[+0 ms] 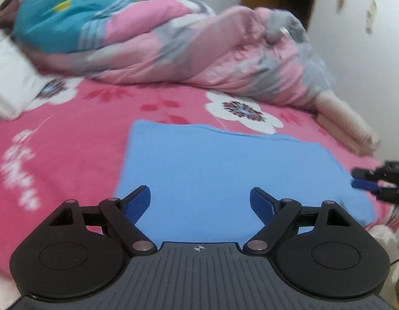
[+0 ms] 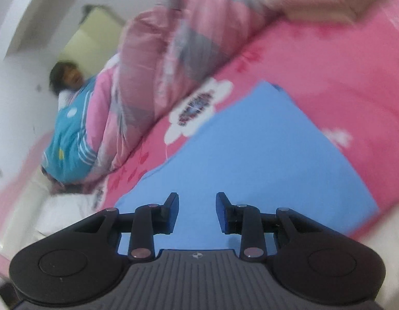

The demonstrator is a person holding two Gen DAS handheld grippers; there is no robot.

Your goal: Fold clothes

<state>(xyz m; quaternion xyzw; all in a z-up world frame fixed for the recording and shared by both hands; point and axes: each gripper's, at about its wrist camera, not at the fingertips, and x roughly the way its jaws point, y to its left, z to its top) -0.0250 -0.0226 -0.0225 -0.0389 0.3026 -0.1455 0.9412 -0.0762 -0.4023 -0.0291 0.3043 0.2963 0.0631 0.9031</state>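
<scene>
Blue garment lies flat as a neat rectangle at 12 o'clock of the left gripper, right gripper directly over it, both spread apart, empty.

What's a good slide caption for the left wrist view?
Open left gripper poised above a flat light-blue garment on a pink floral bedsheet, right gripper at the edge.
</scene>
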